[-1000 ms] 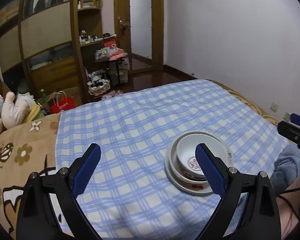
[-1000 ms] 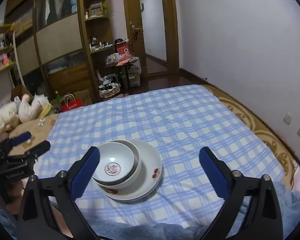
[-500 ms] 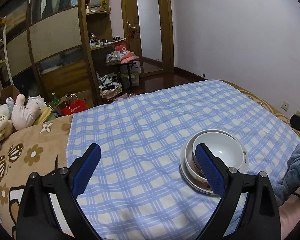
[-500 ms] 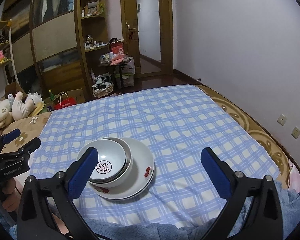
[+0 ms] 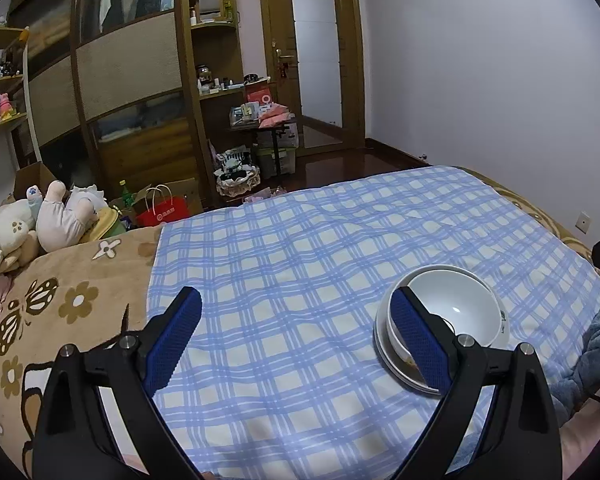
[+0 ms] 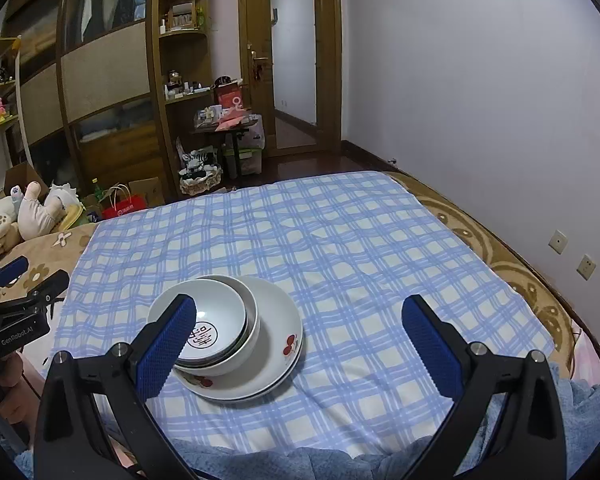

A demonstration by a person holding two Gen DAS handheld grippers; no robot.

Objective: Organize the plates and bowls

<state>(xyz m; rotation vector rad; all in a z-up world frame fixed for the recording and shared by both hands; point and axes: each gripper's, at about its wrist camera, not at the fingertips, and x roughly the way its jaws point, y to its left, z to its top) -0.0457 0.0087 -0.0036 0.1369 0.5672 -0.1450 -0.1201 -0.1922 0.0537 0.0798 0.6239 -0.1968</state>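
Note:
Nested white bowls (image 6: 216, 330) with a red emblem inside sit on a stack of white plates (image 6: 278, 340) with red cherry prints, on the blue checked cloth (image 6: 320, 248) over the bed. In the left wrist view the same bowls (image 5: 456, 308) and plates (image 5: 382, 344) lie at lower right, partly behind my right finger pad. My left gripper (image 5: 296, 340) is open and holds nothing, left of the stack. My right gripper (image 6: 300, 340) is open, hovering above the near side of the stack, its left pad over the bowl rim. The left gripper (image 6: 24, 280) shows at the left edge.
Plush toys (image 5: 40, 220) lie on a brown flowered blanket (image 5: 68, 300) at left. A blue towel (image 6: 572, 432) bunches at the near right. Wooden wardrobe, shelves, a red bag (image 5: 162, 210) and a door (image 5: 316, 68) stand beyond the bed.
Both grippers have pulled back and risen slightly; the stack sits lower and further right in the left view. Both stay open. The bowls and plates have not moved.

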